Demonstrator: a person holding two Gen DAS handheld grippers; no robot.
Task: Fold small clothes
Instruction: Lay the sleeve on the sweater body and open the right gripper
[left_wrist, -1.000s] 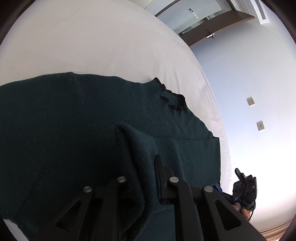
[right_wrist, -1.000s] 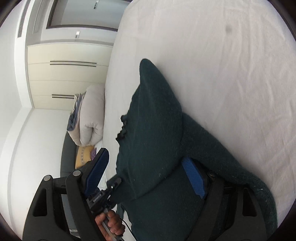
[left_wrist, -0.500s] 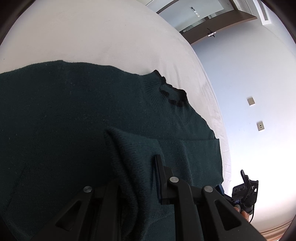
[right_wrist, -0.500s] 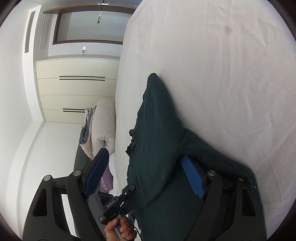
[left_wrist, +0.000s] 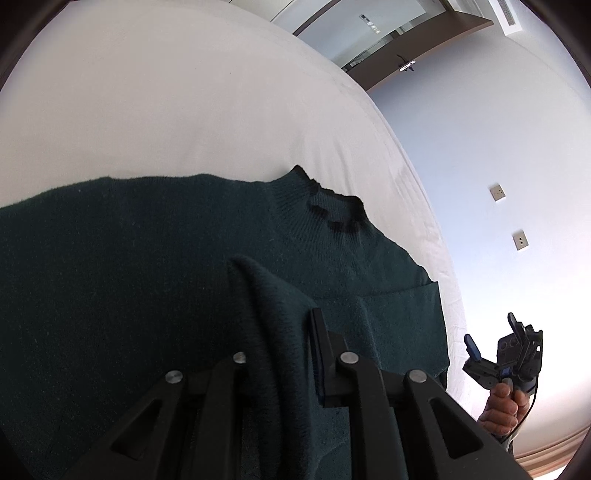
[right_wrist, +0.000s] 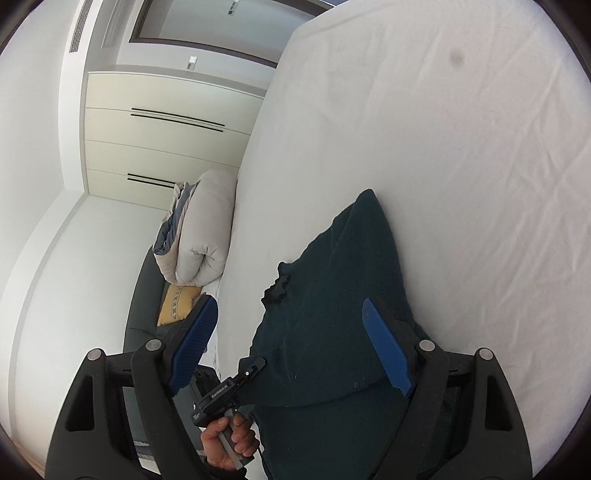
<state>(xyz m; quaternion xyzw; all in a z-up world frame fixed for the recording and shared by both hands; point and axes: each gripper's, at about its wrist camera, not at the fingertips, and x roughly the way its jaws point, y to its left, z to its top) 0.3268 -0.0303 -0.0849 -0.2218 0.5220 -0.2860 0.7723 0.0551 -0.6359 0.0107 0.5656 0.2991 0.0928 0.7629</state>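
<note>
on the bed (right_wrist: 461, 184), sweater (left_wrist: 129, 258) unmoved — right gripper (right_wrist: 291, 343) risen

Left gripper (left_wrist: 284, 325) pitched downward, jaws nearly closed, pinching raised fold of dark green sweater (left_wrist: 147, 280) between black fingers (left_wrist: 319, 332). Left hand (right_wrist: 231, 441) wrapped around handle, knuckles forward. Right gripper (right_wrist: 291, 343) tilted slightly down, jaws spread wide – blue pads (right_wrist: 386, 349) well apart, nothing clamped, neither pad pressing cloth. Right hand (left_wrist: 504, 406) grips handle from below – fingers curled, gripper head above fist.
</note>
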